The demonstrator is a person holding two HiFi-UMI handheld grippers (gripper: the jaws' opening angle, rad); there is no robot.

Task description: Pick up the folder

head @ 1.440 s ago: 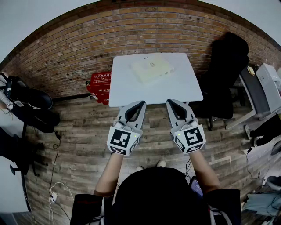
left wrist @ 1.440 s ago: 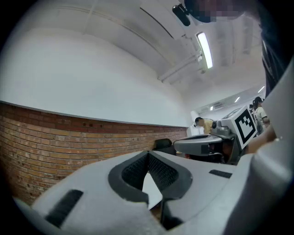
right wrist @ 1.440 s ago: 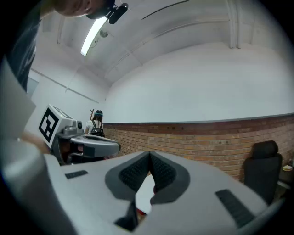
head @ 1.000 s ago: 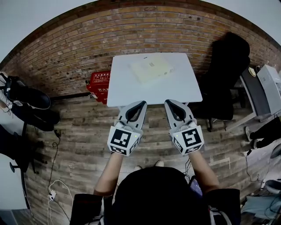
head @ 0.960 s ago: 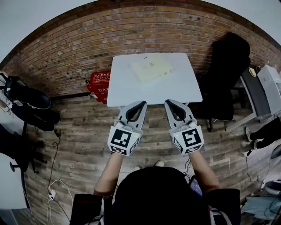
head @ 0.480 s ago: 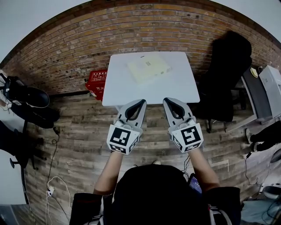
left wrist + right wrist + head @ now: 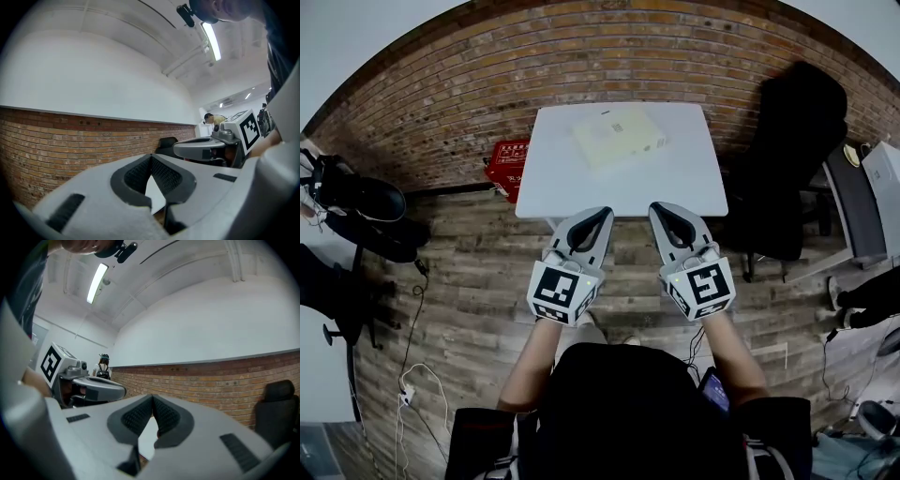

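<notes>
One white table (image 7: pixel 684 183). One pale yellow folder (image 7: pixel 619 137). One red box (image 7: pixel 508 165). One black office chair (image 7: pixel 787 159). Two grippers: one left gripper (image 7: pixel 603 213) and one right gripper (image 7: pixel 657 207). Two square-patterned marker cubes, one per gripper: one left cube (image 7: pixel 562 292) and one right cube (image 7: pixel 700 286). One long ceiling light (image 7: pixel 212 41) shows in the left gripper view.

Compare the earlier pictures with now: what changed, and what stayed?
The person has moved slightly closer to the table, carrying the left tongs and right tongs forward together. Nothing was gripped or released. Unchanged: both tongs shut and empty; the folder lies untouched on the table.
</notes>
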